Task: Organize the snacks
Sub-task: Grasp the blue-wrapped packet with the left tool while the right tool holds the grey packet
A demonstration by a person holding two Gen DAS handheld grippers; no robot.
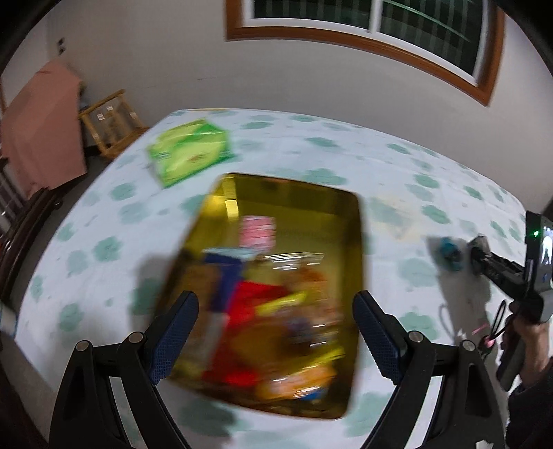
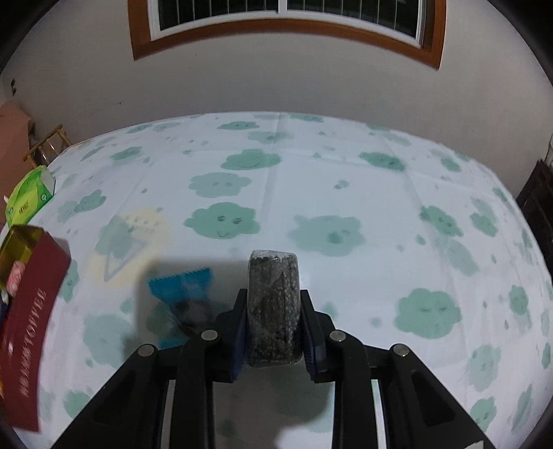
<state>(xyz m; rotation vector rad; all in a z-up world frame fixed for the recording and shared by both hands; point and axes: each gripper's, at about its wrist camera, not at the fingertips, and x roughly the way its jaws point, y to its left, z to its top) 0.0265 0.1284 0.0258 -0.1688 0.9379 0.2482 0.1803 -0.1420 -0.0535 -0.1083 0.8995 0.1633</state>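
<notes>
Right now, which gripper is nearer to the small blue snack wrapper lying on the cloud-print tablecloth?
Right. The right gripper, shut on a dark speckled snack bar, sits just beside the blue snack wrapper. The left gripper hangs open over the gold snack box, farther away.

Home: cloud-print tablecloth (image 2: 311,165), wood-framed window (image 2: 287,31)

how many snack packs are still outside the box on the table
2: a dark speckled clear-wrapped bar clamped in the right gripper, and a blue wrapped snack lying just left of it. Others may be out of view.
</notes>
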